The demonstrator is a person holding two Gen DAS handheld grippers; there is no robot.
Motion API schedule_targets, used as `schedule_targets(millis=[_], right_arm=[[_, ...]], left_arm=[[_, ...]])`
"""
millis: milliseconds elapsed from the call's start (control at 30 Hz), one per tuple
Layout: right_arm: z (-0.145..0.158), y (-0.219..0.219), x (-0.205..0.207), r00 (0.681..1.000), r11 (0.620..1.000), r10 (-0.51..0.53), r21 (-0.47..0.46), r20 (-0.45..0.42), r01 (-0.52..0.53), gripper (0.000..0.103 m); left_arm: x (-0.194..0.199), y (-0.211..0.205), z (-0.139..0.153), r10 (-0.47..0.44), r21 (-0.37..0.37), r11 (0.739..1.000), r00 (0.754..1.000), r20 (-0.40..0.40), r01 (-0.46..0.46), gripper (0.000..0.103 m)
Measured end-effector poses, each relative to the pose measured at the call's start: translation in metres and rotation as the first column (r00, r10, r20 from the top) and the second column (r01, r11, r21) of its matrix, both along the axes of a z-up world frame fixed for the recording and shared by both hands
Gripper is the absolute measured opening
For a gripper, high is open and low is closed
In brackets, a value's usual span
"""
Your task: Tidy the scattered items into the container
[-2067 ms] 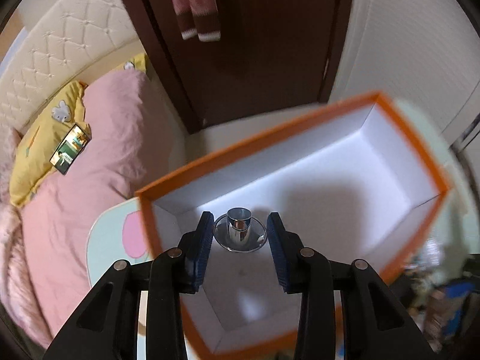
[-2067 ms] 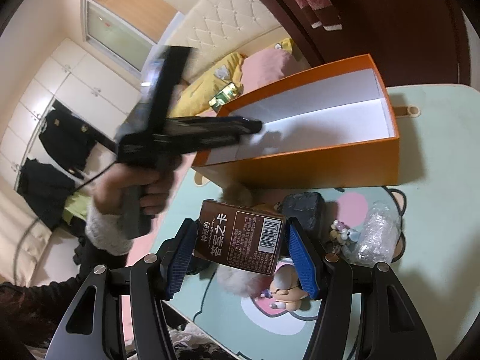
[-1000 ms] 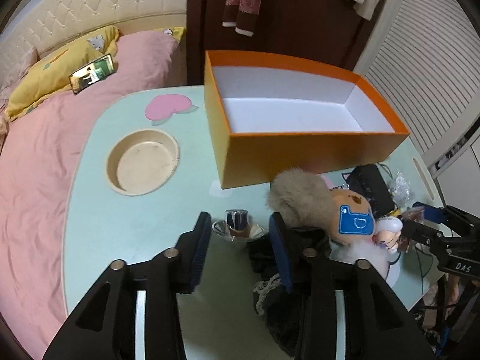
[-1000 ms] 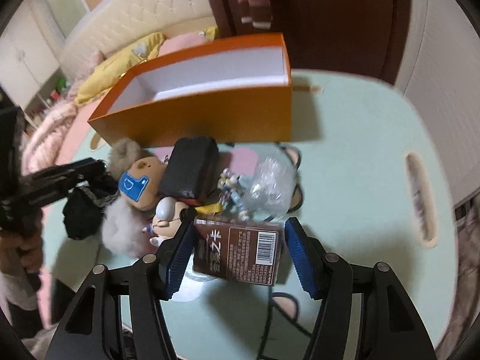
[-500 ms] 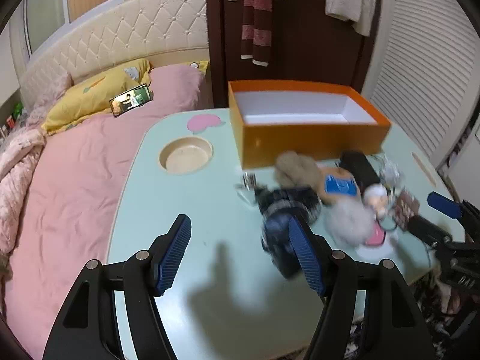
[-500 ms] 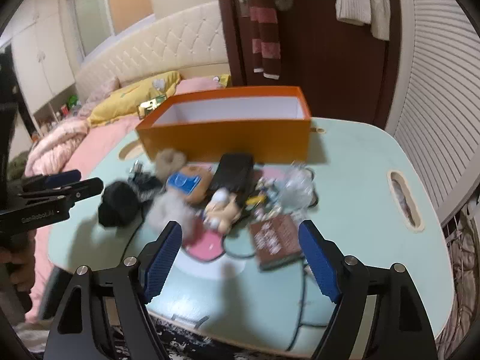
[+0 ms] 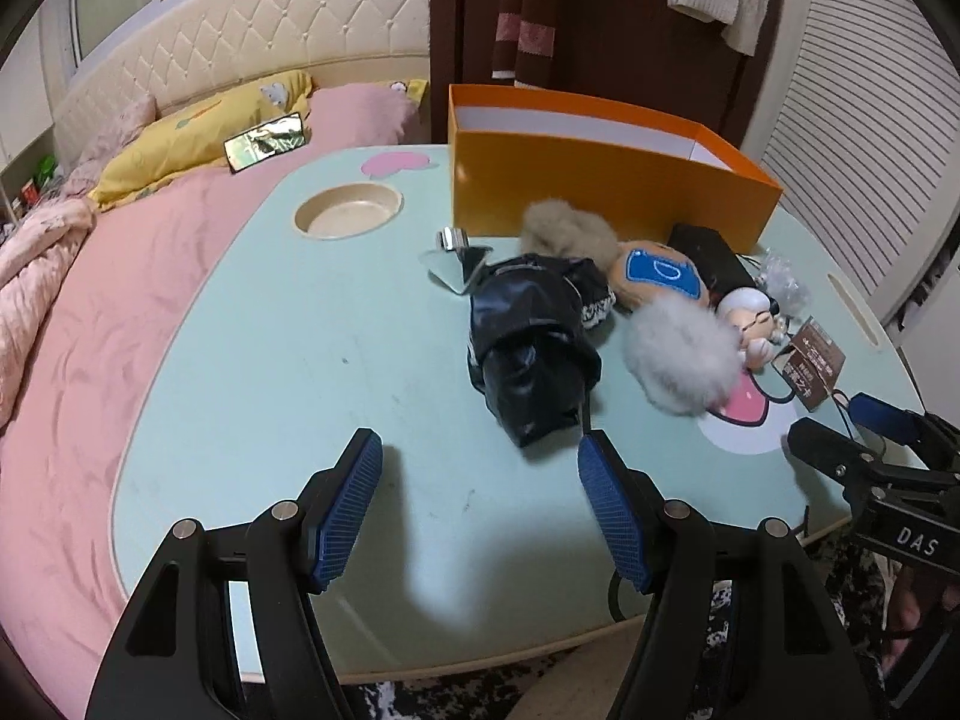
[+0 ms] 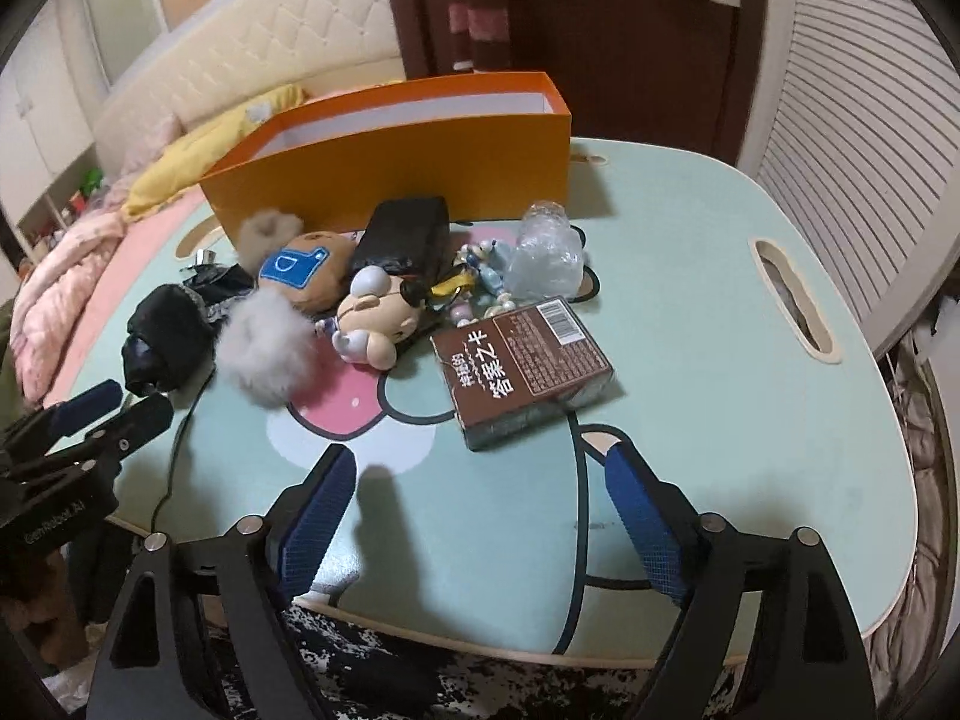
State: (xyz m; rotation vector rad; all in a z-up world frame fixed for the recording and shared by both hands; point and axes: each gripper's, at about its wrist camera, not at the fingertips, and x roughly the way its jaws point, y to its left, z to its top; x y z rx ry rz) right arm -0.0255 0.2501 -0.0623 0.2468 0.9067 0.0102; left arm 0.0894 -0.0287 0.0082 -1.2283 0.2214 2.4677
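An open orange box (image 7: 606, 186) (image 8: 396, 168) stands at the back of the mint table. In front of it lies a pile: a black pouch (image 7: 534, 348) (image 8: 165, 339), a small mirror (image 7: 457, 261), a brown plush (image 7: 654, 276) (image 8: 303, 270), a grey pom-pom (image 7: 681, 357) (image 8: 267, 348), a doll figure (image 8: 375, 318), a black case (image 8: 408, 234), a clear plastic bag (image 8: 546, 255) and a brown card box (image 8: 522, 369). My left gripper (image 7: 480, 504) is open and empty near the table's front edge. My right gripper (image 8: 474, 513) is open and empty, just short of the card box.
A round beige cup recess (image 7: 348, 213) sits in the table's left part, a slot handle (image 8: 792, 300) at its right. A bed with pink bedding (image 7: 72, 276) and a phone (image 7: 264, 141) lies to the left. A dark door and slatted wardrobe stand behind.
Both grippers carried their items back out of the box area, let go of the mirror and card box on the table, opened wide and pulled back to the front edge.
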Motion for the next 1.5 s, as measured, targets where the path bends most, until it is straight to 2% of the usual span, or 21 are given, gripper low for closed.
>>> schedule_targets(millis=[100,133,200,300,433,467,500,867,1500], right_arm=[[-0.003,0.008,0.002,1.000,0.998,0.017,-0.058,-0.020,-0.019,0.102],[-0.004,0.009,0.002,1.000,0.998,0.026,-0.061,-0.012,-0.027,0.103],[-0.004,0.009,0.004,0.999,0.997,0.035,-0.065,0.003,-0.035,0.103],[-0.006,0.008,0.004,0.999,0.997,0.039,-0.068,0.026,-0.037,0.103],[-0.008,0.006,0.004,0.997,0.997,0.045,-0.071,0.058,-0.041,0.103],[-0.009,0.006,0.004,0.997,0.996,0.048,-0.072,0.065,-0.043,0.103],[-0.010,0.005,0.004,0.996,0.996,0.051,-0.072,0.074,-0.046,0.103],[-0.014,0.004,0.006,0.991,0.995,0.079,-0.077,0.107,-0.071,0.103],[-0.014,0.006,0.005,0.985,0.989,0.132,-0.085,0.107,-0.123,0.103]], left_arm=[[0.000,-0.001,-0.002,0.002,-0.015,1.000,1.000,-0.011,-0.002,0.068],[0.000,-0.001,-0.002,-0.008,-0.017,1.000,1.000,-0.013,0.007,0.068],[0.001,0.000,-0.004,-0.035,-0.025,0.999,0.999,-0.020,0.034,0.077],[0.003,0.003,-0.008,-0.046,-0.046,0.998,0.998,-0.046,0.044,0.084],[0.003,0.002,-0.008,-0.058,-0.042,0.998,0.997,-0.053,0.055,0.086],[0.001,0.001,-0.009,-0.060,-0.041,0.997,0.997,-0.055,0.058,0.092],[0.000,0.001,-0.011,-0.062,-0.042,0.997,0.997,-0.053,0.060,0.103],[0.003,0.001,-0.016,-0.081,-0.028,0.996,0.993,-0.085,0.079,0.103],[0.005,0.000,-0.015,-0.084,-0.018,0.996,0.991,-0.102,0.083,0.103]])
